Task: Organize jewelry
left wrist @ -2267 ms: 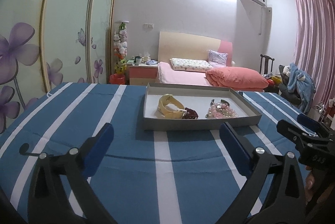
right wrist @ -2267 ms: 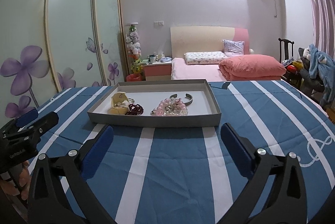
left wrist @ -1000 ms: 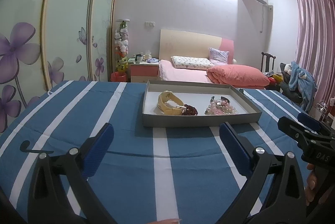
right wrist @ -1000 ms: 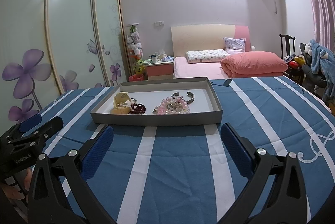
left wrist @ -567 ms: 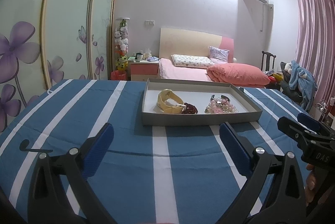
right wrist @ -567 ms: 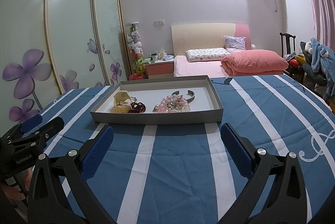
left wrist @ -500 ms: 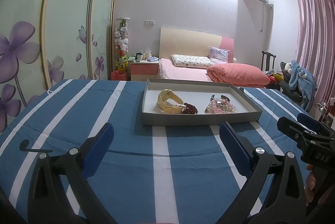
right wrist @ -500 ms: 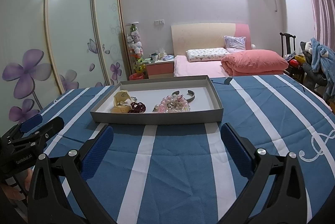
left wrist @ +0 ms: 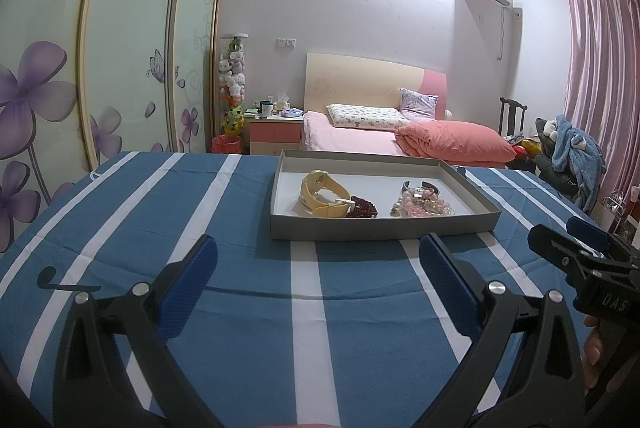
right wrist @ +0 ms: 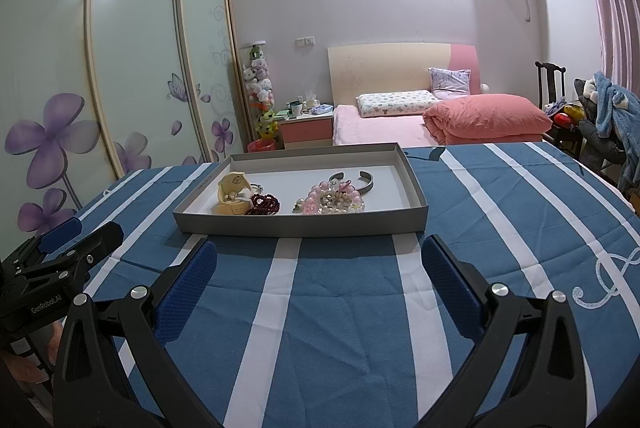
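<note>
both views: almost nothing has changed over the last couple of seconds. the tray (left wrist: pixel 384 228) sits at the centre of each frame as it did before, only a touch lower and closer in the left view than at the earliest picture, so the cameras have drifted slightly; the contents have not shifted.

left gripper (left wrist: pixel 318 252): jaws wide apart, nothing between them, hovering over the striped blue cloth (left wrist: pixel 160 228) at the bottom of the frame, short of the tray. right gripper (right wrist: pixel 320 256): same, wide and empty, bottom of its frame.

jewelry, all inside the tray: yellow watch (left wrist: pixel 322 193) left of centre, dark red bead bracelet (left wrist: pixel 362 207) touching it on its right, pink bead pile (left wrist: pixel 422 204) right of centre, metal cuff (right wrist: pixel 354 180) just behind the pile.

judgement: no piece has been moved in this interval, both tools holding station. the pieces already lie together in the tray, loosely bunched; this fits either sorting about to start or a finished gather. cannot tell which.
</note>
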Available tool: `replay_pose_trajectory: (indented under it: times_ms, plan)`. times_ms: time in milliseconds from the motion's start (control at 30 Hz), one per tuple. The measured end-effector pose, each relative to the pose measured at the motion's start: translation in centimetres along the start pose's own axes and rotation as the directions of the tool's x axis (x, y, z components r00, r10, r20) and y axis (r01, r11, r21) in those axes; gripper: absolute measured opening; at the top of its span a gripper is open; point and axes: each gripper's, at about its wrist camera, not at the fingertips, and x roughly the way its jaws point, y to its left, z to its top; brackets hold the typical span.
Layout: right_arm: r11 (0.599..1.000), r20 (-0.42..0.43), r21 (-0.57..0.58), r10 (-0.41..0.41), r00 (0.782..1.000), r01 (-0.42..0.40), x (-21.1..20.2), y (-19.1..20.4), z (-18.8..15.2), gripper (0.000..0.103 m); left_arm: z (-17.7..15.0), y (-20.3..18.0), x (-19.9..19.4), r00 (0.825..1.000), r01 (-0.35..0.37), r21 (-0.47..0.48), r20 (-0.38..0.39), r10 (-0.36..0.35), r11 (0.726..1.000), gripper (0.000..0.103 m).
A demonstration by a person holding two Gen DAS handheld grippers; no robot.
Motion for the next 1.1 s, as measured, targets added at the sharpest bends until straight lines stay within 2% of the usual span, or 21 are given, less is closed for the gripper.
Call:
replay_pose_trajectory:
  times_ms: [1100]
  plan:
    - [1.0,-0.002,0.001,0.002,1.0,-0.002,0.05,0.04,-0.05,0.101,0.13,-0.04,0.1,1.0,-0.003,-0.003,-0.003,0.003,1.0,0.099]
